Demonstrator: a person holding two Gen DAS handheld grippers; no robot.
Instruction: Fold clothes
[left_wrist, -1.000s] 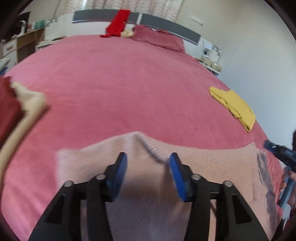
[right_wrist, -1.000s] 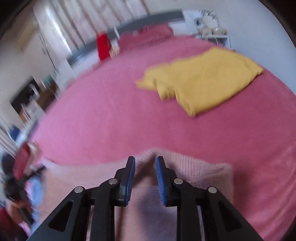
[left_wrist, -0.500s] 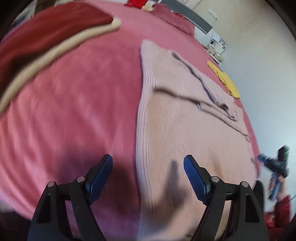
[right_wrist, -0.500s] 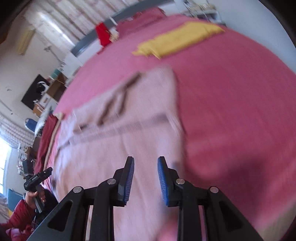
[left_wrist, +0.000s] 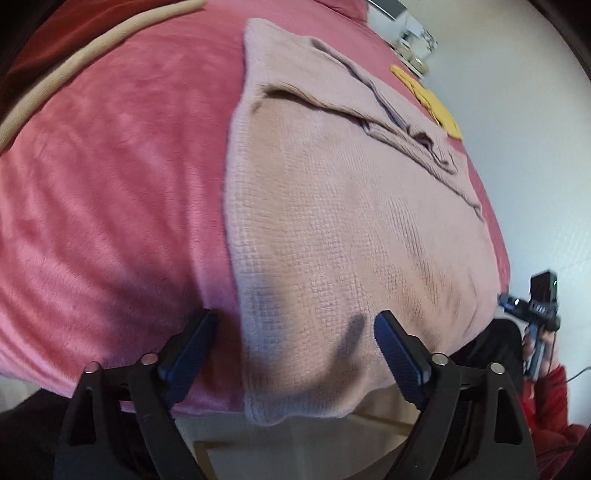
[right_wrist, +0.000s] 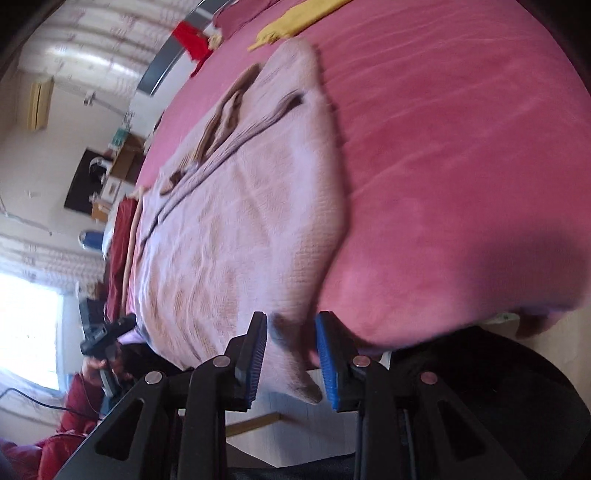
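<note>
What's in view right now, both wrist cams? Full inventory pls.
sweater: 1, pale pink knit, spread flat on the bed, near hem hanging over the bed edge
bedspread: 1, pink plush, covers the bed
yellow garment: 1, yellow, far on the bed beyond the sweater
dark red and beige clothes: 1 pile, at the bed's left edge
red garment: 1, red, by the headboard
pillow: 1, pink, at the head of the bed
left gripper: 1, black with blue pads, open, straddling the hem's left corner
right gripper: 1, black with blue pads, open around the hem's right corner
red sleeve: 1, on the arm holding the left gripper
</note>
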